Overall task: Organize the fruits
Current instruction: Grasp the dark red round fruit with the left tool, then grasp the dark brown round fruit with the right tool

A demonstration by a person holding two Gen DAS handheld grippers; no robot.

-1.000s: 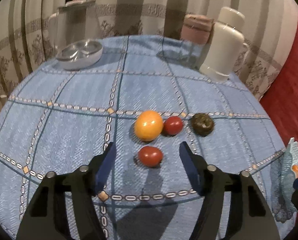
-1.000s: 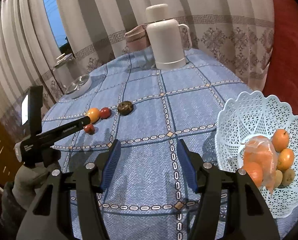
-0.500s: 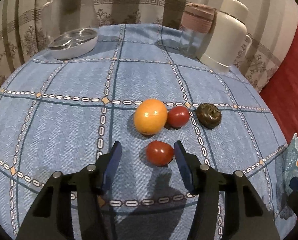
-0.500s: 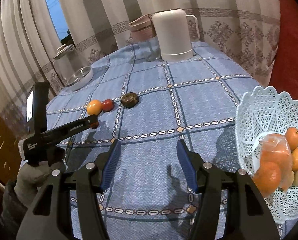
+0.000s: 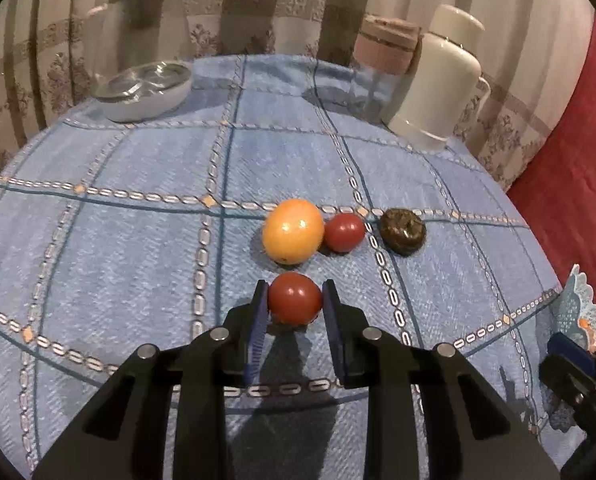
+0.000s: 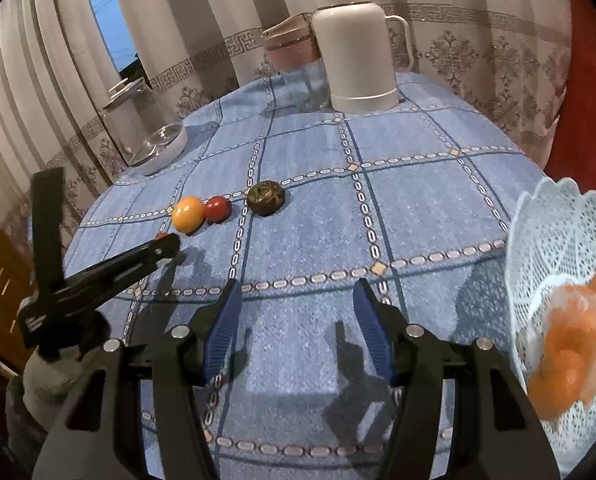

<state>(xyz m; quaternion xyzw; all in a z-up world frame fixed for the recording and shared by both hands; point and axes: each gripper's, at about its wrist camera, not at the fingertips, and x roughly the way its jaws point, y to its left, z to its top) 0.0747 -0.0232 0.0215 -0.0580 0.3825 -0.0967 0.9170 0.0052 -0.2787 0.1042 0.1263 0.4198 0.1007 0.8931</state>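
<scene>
Left gripper [image 5: 294, 300]: jaws closed onto the near red tomato [image 5: 295, 298]; both blue pads press its sides.
Near red tomato, place: on the blue checked tablecloth [image 5: 118, 248], just in front of the orange fruit [image 5: 293, 230], apart from it.
Near red tomato, axis: almost round, slightly wider than tall; no stem end visible, so its pointing cannot be told.
Row behind: orange fruit touching a second red tomato [image 5: 344, 232]; a dark wrinkled fruit [image 5: 403, 231] just right of that, apart.
Right gripper [image 6: 296, 328]: jaws partly open, nothing between them; only bare cloth under the pads.
Left wrist view only: the grip itself, pads on both flanks of the tomato; the right gripper shows only as a dark part at the right edge.
Right wrist view only: the white lace basket [image 6: 546, 240] at the right, holding oranges and an orange bag [image 6: 574, 320]; the left tool seen from the side, its tip hiding most of the held tomato; a gloved hand [image 6: 46, 376] on its handle.
Both views: white thermos [image 6: 354, 40], pink-lidded jar [image 6: 290, 46] and glass jar [image 6: 146, 128] at the far edge.
</scene>
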